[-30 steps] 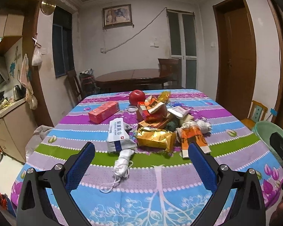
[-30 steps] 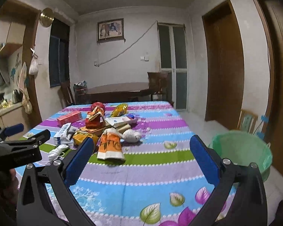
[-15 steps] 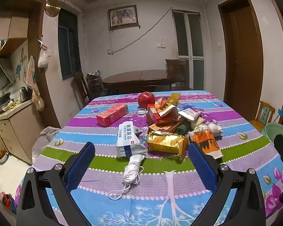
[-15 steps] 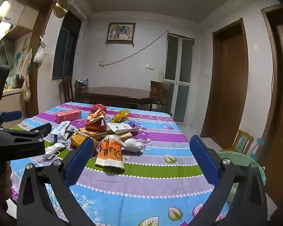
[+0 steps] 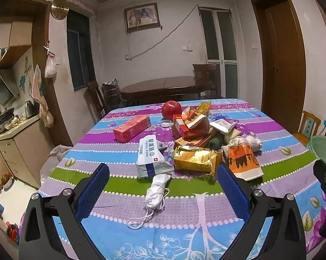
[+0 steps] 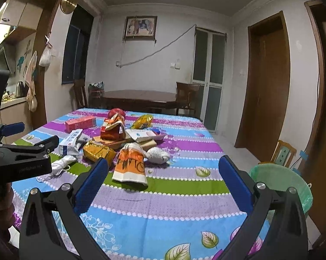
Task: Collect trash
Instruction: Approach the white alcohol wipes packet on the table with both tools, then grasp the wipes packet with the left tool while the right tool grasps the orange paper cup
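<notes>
A pile of trash lies mid-table: a gold foil bag, an orange-and-white paper bag, a white mask packet, a crumpled white mask, a red carton and boxes. A red apple stands behind them. My left gripper is open and empty above the near table edge, in front of the mask. My right gripper is open and empty, nearer than the orange bag. A green bin stands beside the table on the right.
The table wears a striped floral cloth. A dark wooden table with chairs stands behind. A kitchen counter is on the left, a brown door and a small chair on the right.
Both grippers have shifted and tilted a little over the near table edge, so the pile sits slightly differently in view. Both stayed open. Nothing on the table has moved.
</notes>
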### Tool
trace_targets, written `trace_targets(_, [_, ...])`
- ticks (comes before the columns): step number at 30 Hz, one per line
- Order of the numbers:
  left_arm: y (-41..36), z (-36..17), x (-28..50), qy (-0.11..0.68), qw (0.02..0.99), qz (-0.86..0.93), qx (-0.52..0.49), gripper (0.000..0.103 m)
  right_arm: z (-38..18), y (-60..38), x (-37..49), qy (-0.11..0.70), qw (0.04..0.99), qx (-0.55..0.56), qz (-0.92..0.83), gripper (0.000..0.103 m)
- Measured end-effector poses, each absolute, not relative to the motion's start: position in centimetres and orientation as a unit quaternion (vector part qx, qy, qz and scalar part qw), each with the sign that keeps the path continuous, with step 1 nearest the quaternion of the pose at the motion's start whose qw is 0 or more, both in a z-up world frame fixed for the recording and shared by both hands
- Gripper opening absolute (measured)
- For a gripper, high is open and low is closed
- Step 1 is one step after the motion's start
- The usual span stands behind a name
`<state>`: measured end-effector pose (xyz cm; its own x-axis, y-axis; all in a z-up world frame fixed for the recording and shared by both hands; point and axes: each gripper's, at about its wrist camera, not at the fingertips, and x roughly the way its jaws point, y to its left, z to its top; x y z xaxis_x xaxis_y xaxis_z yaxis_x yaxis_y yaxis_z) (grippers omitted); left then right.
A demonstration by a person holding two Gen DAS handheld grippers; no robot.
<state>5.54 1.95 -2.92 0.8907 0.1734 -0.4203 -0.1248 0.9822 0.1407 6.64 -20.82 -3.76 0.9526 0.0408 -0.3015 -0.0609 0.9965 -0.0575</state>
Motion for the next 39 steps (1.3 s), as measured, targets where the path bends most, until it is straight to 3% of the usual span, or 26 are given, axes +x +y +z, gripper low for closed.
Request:
trace_targets(21, [2.8,-4.7,6.3,0.245,0.964,0.084,0.056,0.099,-4.7,-20.7,7.4,0.177,0.983,-0.034,0.029,0.098])
trace_targets(39, [8.4,-5.3,9.6,0.296,0.948,0.116,0.015,0.099,-5.5,-20.0,9.1,0.196,0.978,-0.043,0.049,0.098])
